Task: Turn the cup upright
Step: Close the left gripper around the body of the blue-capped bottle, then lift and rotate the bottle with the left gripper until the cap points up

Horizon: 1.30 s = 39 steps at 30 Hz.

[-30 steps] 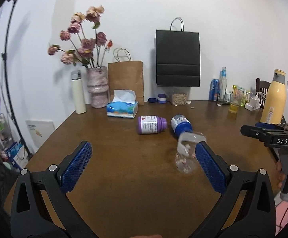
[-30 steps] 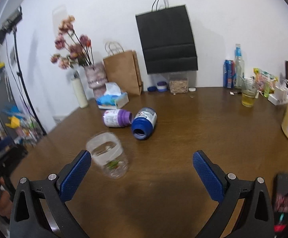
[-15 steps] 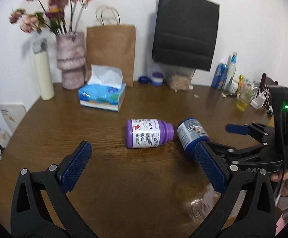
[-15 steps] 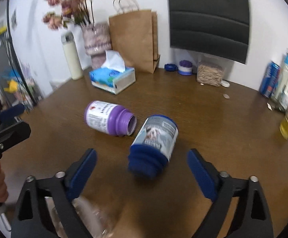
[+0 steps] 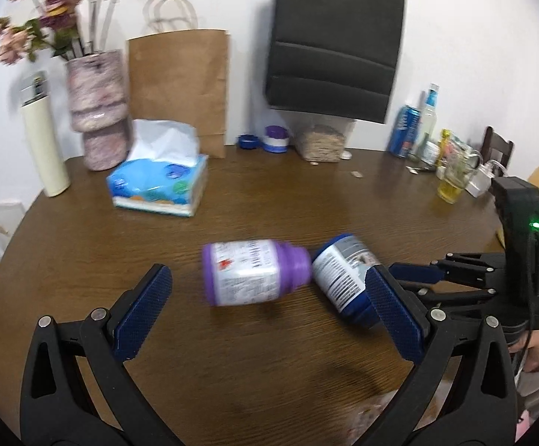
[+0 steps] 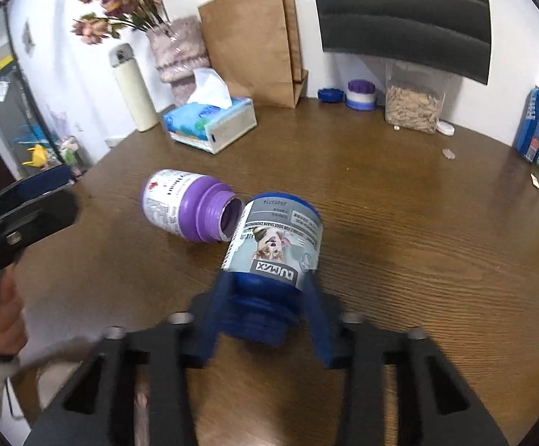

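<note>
A blue jar point(image 6: 275, 245) with a grey dog label lies on its side on the brown table point(image 6: 399, 223), its open neck toward me. My right gripper point(image 6: 267, 282) is shut on that neck, one finger on each side. A purple jar point(image 5: 247, 277) lies on its side just left of it, mouth touching the blue jar point(image 5: 344, 271). My left gripper point(image 5: 265, 278) stands open, low over the table, with the purple jar just beyond its fingertips. A blurred clear cup point(image 5: 373, 409) shows at the near table edge, partly hidden by the left gripper's frame.
Along the back wall stand a tissue box point(image 5: 158, 189), a vase of flowers point(image 5: 96, 111), a cream flask point(image 5: 44, 141), a brown paper bag point(image 5: 178, 81) and a black bag point(image 5: 334, 48). Cans, bottles and a glass of yellow liquid point(image 5: 451, 186) crowd the right.
Both grippers have moved forward and down to the jars. The right gripper has narrowed from wide open onto the blue jar's neck. The clear cup has slipped to the near edge of the views.
</note>
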Each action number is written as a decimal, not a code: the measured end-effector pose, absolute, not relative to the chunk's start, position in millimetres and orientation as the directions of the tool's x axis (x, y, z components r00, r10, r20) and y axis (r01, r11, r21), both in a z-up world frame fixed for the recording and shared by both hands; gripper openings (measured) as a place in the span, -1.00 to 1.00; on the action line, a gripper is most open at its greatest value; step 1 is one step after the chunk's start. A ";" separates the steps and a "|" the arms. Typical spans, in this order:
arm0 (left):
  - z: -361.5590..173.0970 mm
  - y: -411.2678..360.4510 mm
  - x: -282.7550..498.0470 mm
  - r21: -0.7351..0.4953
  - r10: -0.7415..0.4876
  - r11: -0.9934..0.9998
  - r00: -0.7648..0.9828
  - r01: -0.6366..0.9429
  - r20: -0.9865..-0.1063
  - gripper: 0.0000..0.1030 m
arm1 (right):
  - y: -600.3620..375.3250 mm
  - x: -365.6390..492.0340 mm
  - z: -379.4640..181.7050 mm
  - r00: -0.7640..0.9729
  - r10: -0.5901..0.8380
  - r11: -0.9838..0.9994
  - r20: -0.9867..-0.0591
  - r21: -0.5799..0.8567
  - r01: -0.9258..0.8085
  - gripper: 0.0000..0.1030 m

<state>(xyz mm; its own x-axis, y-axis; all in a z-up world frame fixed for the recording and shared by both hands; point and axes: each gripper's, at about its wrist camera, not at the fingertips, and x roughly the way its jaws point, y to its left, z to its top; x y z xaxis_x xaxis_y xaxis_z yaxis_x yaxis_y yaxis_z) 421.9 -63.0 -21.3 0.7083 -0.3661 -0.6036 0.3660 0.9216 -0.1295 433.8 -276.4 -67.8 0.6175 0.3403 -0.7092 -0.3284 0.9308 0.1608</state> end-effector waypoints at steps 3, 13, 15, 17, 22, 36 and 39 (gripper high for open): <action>-15.9 -85.4 427.0 -0.129 -0.406 0.897 0.676 0.422 -0.615 1.00 | -290.7 426.7 -67.8 0.605 0.316 0.935 -0.730 0.133 -0.328 -0.80; -45.8 -162.3 492.7 -0.121 -0.389 0.850 0.457 0.512 -0.800 0.17 | -319.8 404.9 -78.8 0.593 0.371 0.923 -0.715 0.213 -0.321 -0.77; -55.1 -166.8 499.0 -0.113 -0.369 0.852 0.433 0.511 -0.823 0.02 | -319.1 402.0 -83.1 0.580 0.389 0.915 -0.716 0.227 -0.333 -0.68; -58.9 -167.3 496.1 -0.118 -0.377 0.844 0.423 0.522 -0.824 0.01 | -316.3 400.5 -87.5 0.563 0.415 0.903 -0.714 0.250 -0.349 -0.55; -55.7 -156.4 480.6 -0.130 -0.431 0.790 0.392 0.600 -0.813 0.03 | -301.9 405.4 -96.5 0.531 0.493 0.868 -0.689 0.346 -0.357 0.63; -66.6 -159.2 467.4 -0.098 -0.426 0.726 0.332 0.681 -0.841 0.30 | -324.9 423.3 -96.6 0.647 0.313 0.948 -0.695 0.271 -0.167 0.63; -74.4 -171.2 466.6 -0.078 -0.401 0.701 0.302 0.709 -0.865 0.30 | -330.4 420.5 -94.2 0.668 0.278 0.959 -0.690 0.243 -0.148 0.63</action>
<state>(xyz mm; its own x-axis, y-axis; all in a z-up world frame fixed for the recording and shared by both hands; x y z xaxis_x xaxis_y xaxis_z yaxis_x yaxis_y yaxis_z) 466.6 -171.2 -74.4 0.3016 -0.4008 -0.8651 0.7087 0.7012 -0.0778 420.5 -330.4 -94.2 0.6683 0.2782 -0.6899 -0.1477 0.9586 0.2435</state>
